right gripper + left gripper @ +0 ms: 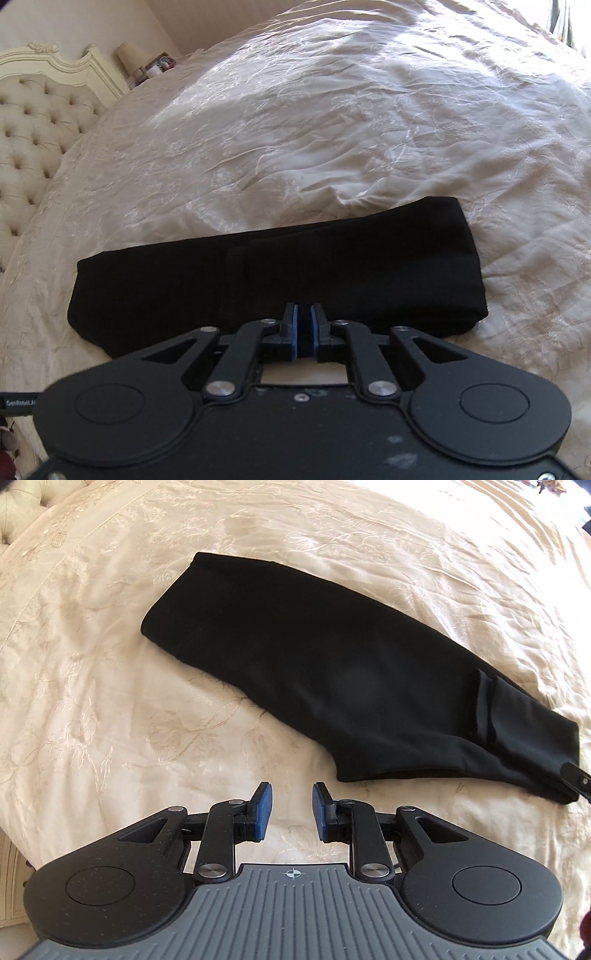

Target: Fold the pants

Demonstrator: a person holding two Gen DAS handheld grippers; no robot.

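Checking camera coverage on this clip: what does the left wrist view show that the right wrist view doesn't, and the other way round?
Only the left wrist view shows the left gripper, jaws apart and empty over bare bedspread, with the tip of the right gripper at the pants' right end. Only the right wrist view shows the tufted headboard, a lamp behind it, and the right gripper's narrow, empty gap over the pants' near edge. Both show the folded black pants lying flat on the cream bedspread.
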